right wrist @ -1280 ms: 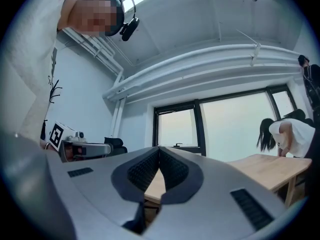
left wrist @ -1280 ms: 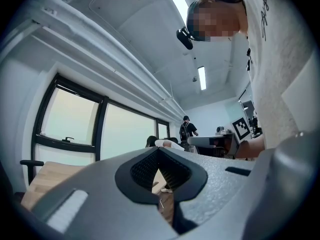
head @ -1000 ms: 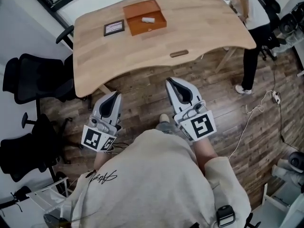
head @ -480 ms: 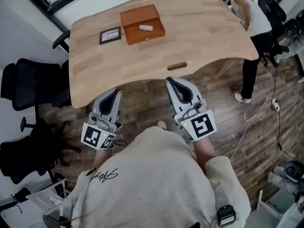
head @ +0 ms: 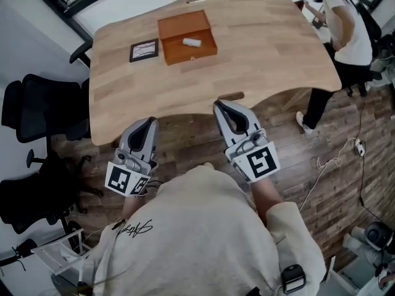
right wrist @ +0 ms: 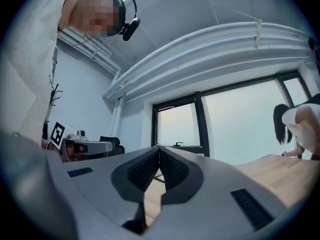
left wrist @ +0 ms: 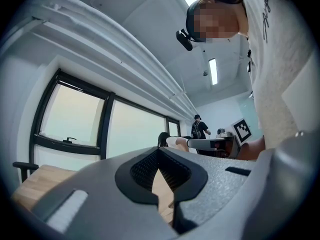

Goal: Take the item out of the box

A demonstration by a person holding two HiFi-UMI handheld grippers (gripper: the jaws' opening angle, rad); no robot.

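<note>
An open brown wooden box [head: 187, 37] sits on the far side of the light wooden table [head: 259, 48], with a small white item [head: 191, 42] lying inside it. My left gripper [head: 148, 123] hangs shut below the table's near edge, empty. Just to its right, my right gripper [head: 220, 107] is also shut and empty, its tips at the table's front edge. Both point toward the table, well short of the box. In the left gripper view the jaws [left wrist: 159, 151] meet at the tip; the right gripper view shows the same [right wrist: 158, 149].
A small dark framed card [head: 144, 50] lies left of the box. A slot [head: 230, 96] is cut near the table's front edge. Black office chairs [head: 37, 106] stand at the left. A person in white [head: 345, 29] stands at the table's right end. A cable [head: 336, 153] trails on the floor.
The table has come nearer in the head view and the right gripper's tips now reach its front edge. The person at the right has shifted beside the table. Both grippers stay shut.
</note>
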